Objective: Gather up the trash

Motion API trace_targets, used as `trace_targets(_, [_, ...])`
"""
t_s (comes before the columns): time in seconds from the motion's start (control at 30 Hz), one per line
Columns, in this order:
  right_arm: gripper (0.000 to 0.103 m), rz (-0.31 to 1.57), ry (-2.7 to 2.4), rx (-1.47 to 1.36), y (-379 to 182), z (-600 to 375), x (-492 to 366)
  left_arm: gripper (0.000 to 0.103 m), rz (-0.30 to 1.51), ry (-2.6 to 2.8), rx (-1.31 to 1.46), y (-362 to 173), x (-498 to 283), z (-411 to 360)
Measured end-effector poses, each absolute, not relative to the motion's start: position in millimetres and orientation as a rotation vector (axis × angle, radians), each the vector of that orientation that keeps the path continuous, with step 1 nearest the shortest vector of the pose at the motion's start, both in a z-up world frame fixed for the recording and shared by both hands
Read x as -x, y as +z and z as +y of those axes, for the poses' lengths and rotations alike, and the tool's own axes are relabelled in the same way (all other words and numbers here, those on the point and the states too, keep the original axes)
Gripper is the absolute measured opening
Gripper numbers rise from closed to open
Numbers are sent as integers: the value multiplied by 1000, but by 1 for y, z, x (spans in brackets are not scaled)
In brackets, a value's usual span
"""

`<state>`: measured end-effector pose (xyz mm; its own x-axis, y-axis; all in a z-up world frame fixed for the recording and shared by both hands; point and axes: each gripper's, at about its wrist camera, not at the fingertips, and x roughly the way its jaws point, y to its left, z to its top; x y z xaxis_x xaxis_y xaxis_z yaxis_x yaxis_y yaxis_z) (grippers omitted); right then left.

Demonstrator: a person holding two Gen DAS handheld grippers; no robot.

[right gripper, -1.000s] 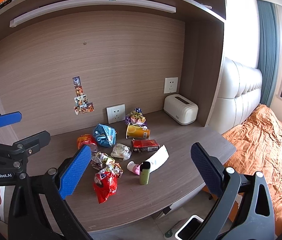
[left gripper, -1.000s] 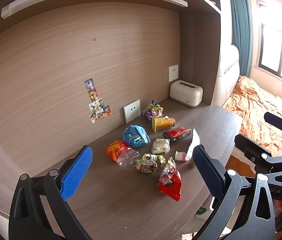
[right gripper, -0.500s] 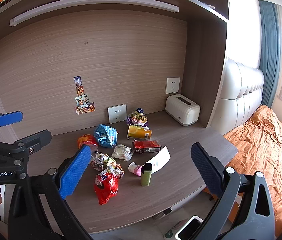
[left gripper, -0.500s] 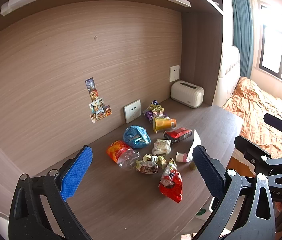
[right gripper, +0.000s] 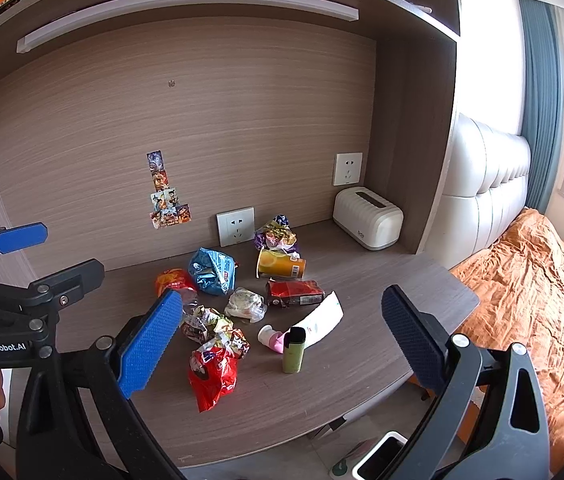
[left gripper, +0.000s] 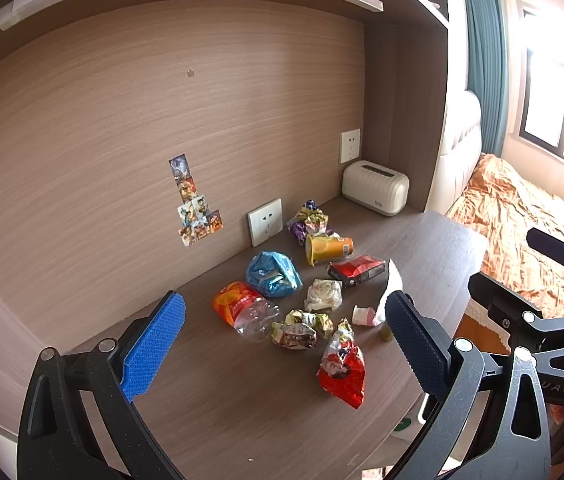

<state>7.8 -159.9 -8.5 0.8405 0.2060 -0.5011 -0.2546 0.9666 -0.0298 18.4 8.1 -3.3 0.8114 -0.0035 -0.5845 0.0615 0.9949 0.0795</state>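
A cluster of trash lies on the wooden desk (left gripper: 217,412): a red snack bag (left gripper: 342,368) (right gripper: 211,376), a crumpled wrapper (left gripper: 300,326), a crushed plastic bottle with orange label (left gripper: 241,308), a blue bag (left gripper: 271,274) (right gripper: 211,272), a yellow cup on its side (left gripper: 328,248) (right gripper: 279,264), a red box (left gripper: 358,270), a white tube with pink cap (right gripper: 310,326) and an upright green cylinder (right gripper: 294,350). My left gripper (left gripper: 282,344) is open, above the desk before the pile. My right gripper (right gripper: 277,344) is open, further back.
A white toaster-like box (right gripper: 368,222) stands at the desk's back right corner. Wall sockets (right gripper: 235,226) and stickers (right gripper: 165,196) are on the back panel. A white bin (right gripper: 382,456) sits on the floor below the desk edge. A bed with orange cover (right gripper: 530,300) lies right.
Both grippers have drifted slightly; the trash pile sits a little higher in both views. Nothing on the desk has moved and both grippers stay open.
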Motion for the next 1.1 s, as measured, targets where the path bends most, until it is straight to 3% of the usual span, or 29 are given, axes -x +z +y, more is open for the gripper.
trace_targets(0.63, [100, 497, 262, 122, -14, -162, -17, 98, 594, -44, -80, -11, -27, 9])
trace_targets(1.1, [100, 621, 227, 114, -77, -167, -66, 98, 725, -105, -53, -86, -80, 3])
